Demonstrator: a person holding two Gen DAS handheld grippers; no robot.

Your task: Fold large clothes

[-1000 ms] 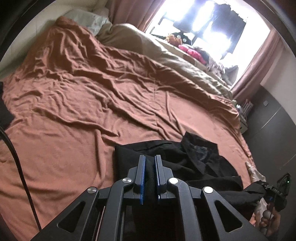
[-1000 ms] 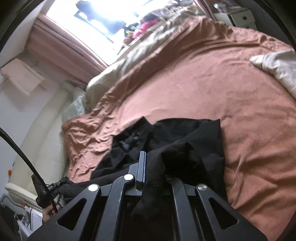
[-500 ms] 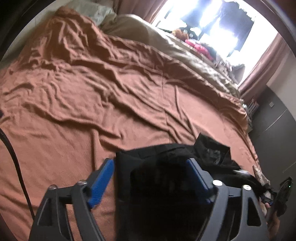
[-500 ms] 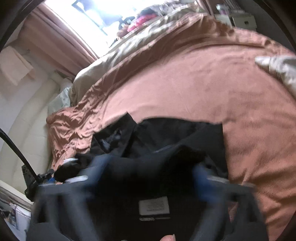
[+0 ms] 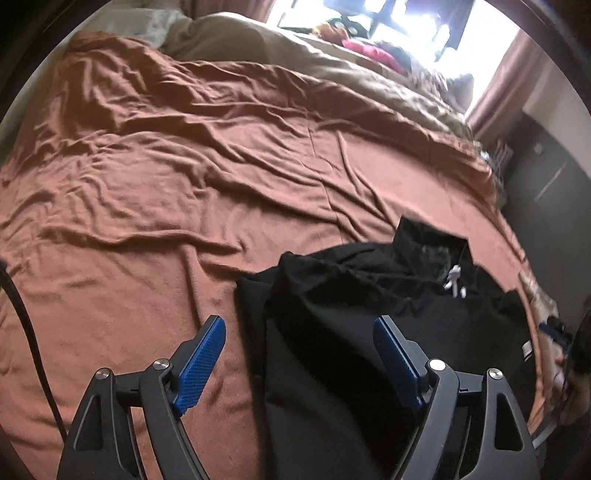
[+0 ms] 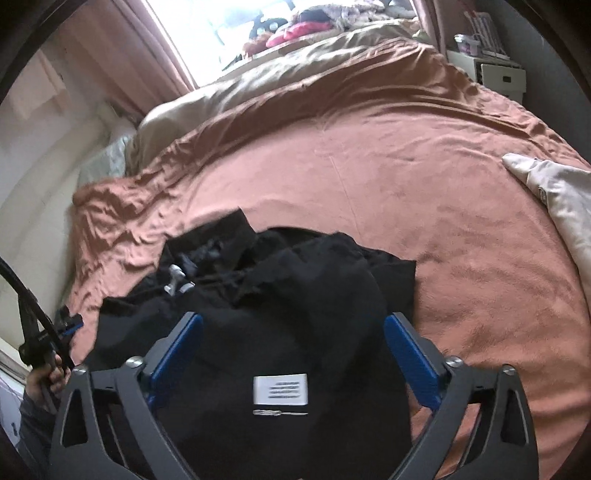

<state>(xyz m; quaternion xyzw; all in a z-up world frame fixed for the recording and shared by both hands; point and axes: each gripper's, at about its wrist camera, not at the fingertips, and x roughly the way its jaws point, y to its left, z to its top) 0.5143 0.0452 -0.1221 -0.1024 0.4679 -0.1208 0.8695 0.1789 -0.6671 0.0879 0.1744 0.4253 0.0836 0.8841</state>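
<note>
**Black garment lies rumpled on rust-brown bed as both grippers stand spread**

Seen from the left wrist, the left gripper (image 5: 299, 336) hangs at 6 o'clock with its blue pads (image 5: 201, 363) set wide and pinching nothing; the left pad is over bare bedspread (image 5: 184, 177), the right over cloth. The black garment (image 5: 369, 332) sprawls from 6 toward 4 o'clock, its crumpled collar end at 3 o'clock, with small white cord tips (image 5: 454, 282) showing. A tan duvet (image 5: 332, 66) runs along the far side at 12 to 1 o'clock, below a bright window (image 5: 424, 22).

From the right wrist, the right gripper (image 6: 293, 339) sits at 6 o'clock, jaws wide and now closing, the pads clear of the cloth that lies between them. A white label (image 6: 280, 389) on the garment (image 6: 295, 295) shows just below centre. At 8 o'clock a hand (image 6: 48, 380) grips the other tool's handle beside a black cable (image 6: 22, 291). A pale cloth (image 6: 554, 195) lies at 3 o'clock on the bedspread (image 6: 369, 166).
</note>
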